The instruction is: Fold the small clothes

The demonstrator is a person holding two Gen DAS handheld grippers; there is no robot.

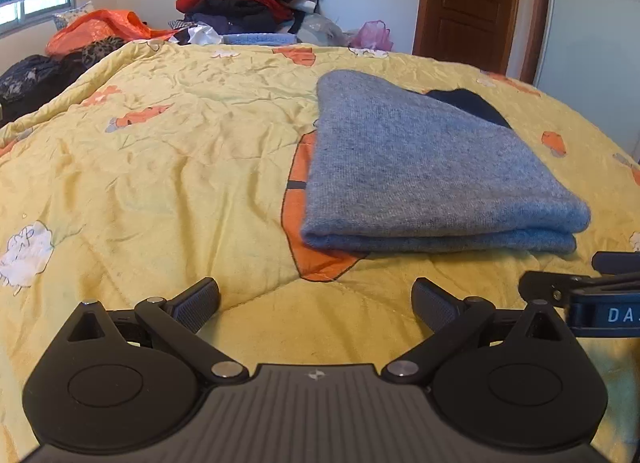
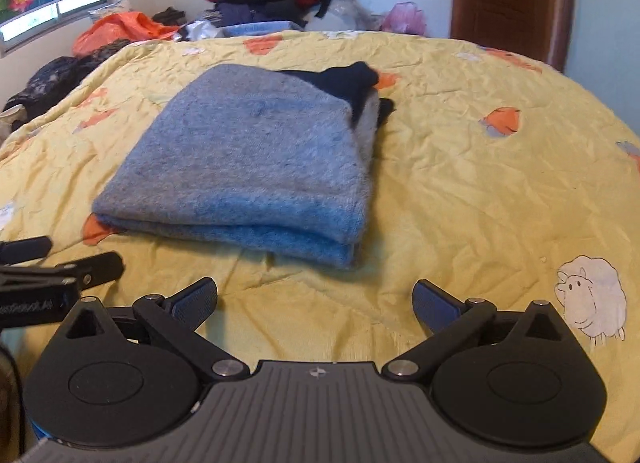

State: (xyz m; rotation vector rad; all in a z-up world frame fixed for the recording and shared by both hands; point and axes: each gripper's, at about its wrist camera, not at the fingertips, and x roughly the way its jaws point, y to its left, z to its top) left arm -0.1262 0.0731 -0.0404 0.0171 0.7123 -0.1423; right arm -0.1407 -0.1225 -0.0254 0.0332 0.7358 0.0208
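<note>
Both grippers, left gripper (image 1: 316, 305) and right gripper (image 2: 316, 305), are hanging wide open, gripping nothing. Folded grey-blue sweater (image 2: 248, 159) is lying on the yellow quilt (image 2: 460, 183), with dark trim, maybe a collar, poking out behind.

Soft window (image 1: 36, 7) daylight, fisheye-curved edges, slight blur

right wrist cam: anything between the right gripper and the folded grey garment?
Nothing. In the right wrist view only bare yellow quilt lies between the open right gripper and the folded grey garment.
</note>
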